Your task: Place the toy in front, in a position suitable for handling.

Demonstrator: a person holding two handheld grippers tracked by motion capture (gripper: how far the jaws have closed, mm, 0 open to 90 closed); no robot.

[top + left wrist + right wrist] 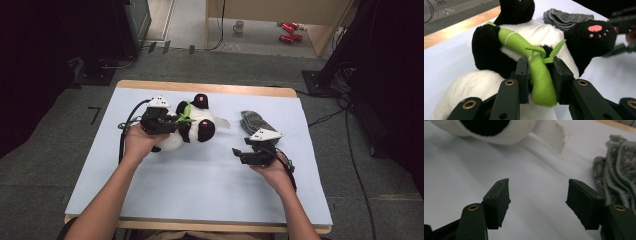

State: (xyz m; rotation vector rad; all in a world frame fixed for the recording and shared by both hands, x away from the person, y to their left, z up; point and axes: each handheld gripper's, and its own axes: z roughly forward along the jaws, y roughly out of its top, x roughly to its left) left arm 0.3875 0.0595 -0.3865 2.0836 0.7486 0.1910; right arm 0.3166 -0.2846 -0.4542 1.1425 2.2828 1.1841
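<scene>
Left gripper (540,72) clamped on panda's green bamboo (537,75), right gripper (537,202) wide — nothing between jaws

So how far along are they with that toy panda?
Done: the left gripper has closed on the plush panda's green bamboo stalk. In hand: the panda, held by that stalk. The right gripper is open and empty above the table cover; the grey cloth lies untouched.

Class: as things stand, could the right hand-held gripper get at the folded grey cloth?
Probably yes. The right hand-held gripper is open and empty, and the folded grey cloth lies close beside it with nothing between.
</scene>
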